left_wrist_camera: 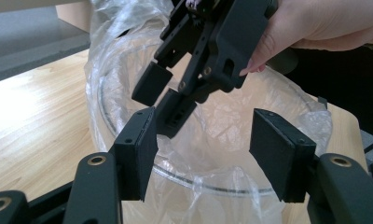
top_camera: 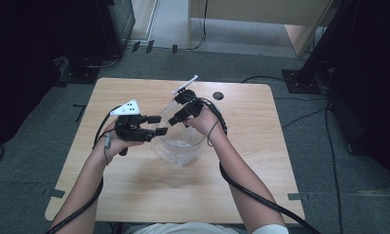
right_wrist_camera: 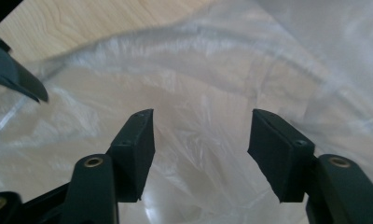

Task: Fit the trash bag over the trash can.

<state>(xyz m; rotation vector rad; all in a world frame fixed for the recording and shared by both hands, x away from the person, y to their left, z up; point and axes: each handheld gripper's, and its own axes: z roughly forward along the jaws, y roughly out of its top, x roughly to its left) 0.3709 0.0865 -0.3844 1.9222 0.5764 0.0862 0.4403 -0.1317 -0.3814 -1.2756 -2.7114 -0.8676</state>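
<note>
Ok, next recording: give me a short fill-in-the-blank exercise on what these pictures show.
1. The clear round container is lined with a thin ____ bag.
2. The container stands on a ____ table.
3. The jaws of the left gripper stand ____, with nothing between them.
4. The right gripper points down into the ____.

Missing words: plastic; wooden; open; container

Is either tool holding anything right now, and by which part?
Nothing is held. The left tool and right tool both stand open over the clear bowl lined with a plastic bag.
</note>
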